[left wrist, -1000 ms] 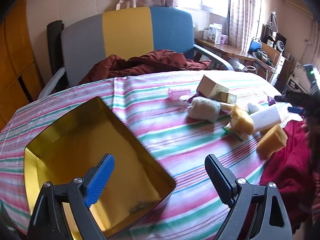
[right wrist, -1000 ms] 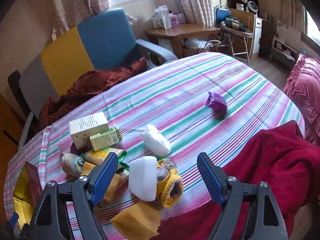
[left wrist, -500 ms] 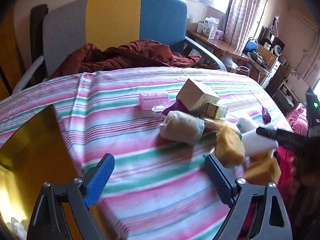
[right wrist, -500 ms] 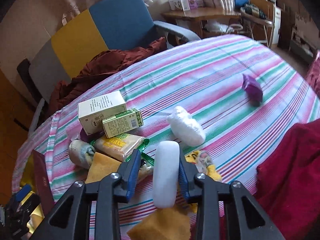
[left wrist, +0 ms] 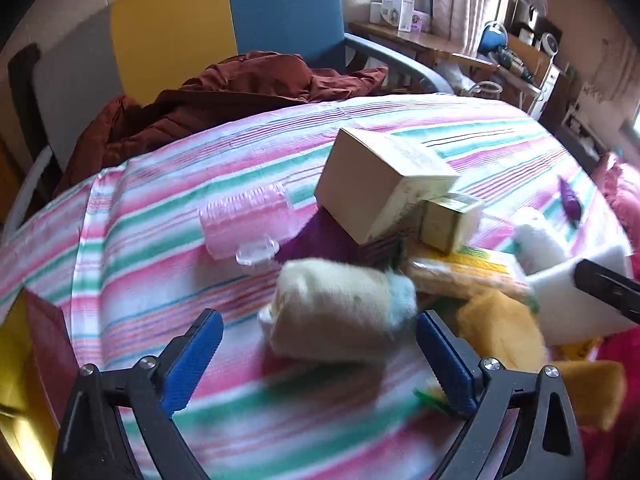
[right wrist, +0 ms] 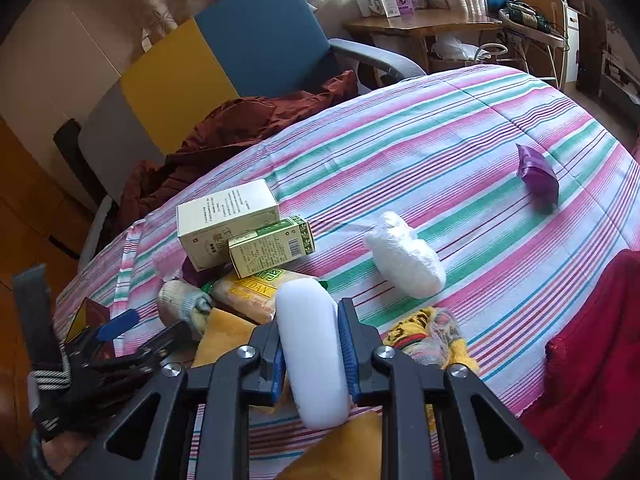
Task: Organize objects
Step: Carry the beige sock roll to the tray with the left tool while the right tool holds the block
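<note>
The left gripper [left wrist: 316, 344] has swung away from the gold tin [left wrist: 16, 364] and now hangs wide open over the rolled sock [left wrist: 340, 308] on the striped table [right wrist: 440, 136]. The right gripper [right wrist: 310, 354] has squeezed shut on the white foam block [right wrist: 312, 352]. I think picking up is happening; next, lift the block and carry it to the tin.

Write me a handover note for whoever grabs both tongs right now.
Right tongs: shut on the white foam block, raised over the pile.
Left tongs: open, empty, aimed at the rolled cream sock.
Gold box: at the table's left edge; its contents aren't visible.
Left to sort: two cartons, yellow sponges, wrapped white bundle, purple packet.
</note>
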Action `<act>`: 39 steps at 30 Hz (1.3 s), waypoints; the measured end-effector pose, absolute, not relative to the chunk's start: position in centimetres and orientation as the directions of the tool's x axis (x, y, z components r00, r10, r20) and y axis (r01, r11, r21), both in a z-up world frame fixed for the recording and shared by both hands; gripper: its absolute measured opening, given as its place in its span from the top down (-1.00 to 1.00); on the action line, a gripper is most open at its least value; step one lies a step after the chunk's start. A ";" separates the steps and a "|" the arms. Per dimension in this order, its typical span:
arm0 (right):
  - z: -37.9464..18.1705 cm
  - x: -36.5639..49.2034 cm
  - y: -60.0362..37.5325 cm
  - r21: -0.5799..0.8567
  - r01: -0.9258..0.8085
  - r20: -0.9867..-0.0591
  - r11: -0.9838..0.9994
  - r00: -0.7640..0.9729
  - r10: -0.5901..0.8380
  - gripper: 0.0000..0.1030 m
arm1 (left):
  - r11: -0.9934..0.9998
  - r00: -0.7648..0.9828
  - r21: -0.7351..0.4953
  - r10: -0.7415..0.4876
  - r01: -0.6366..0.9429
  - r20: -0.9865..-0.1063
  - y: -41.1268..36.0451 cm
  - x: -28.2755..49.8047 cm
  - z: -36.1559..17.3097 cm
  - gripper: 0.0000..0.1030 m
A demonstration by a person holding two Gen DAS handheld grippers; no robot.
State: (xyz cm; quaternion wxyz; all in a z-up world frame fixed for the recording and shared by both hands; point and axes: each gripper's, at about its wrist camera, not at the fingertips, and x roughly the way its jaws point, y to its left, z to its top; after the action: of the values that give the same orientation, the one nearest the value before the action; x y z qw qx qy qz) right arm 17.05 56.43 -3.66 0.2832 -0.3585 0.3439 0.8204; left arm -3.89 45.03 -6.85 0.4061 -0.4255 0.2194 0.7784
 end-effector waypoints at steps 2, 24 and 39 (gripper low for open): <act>-3.7 17.2 56.6 0.370 -0.710 -0.780 -0.599 -0.588 0.216 0.57 | -0.541 -0.265 -0.034 0.464 -0.841 -0.845 45.4 -4.1 -7.4 -0.36; 2.6 17.3 51.7 0.309 -0.617 -0.629 -0.724 -0.704 0.331 0.57 | -0.671 -0.367 -0.168 0.578 -0.722 -0.729 23.9 -1.6 1.4 -0.26; 4.5 8.9 38.6 0.355 -0.279 -0.616 -0.892 -0.788 0.001 0.63 | -0.853 -0.529 -0.205 0.468 -0.480 -0.708 5.7 -2.8 1.2 -0.26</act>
State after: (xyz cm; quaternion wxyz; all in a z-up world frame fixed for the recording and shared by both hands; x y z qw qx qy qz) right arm 8.85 38.62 4.47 0.0762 -0.3169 0.2192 0.9196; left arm -2.83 5.74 1.18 0.2712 -0.4026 0.0076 0.8743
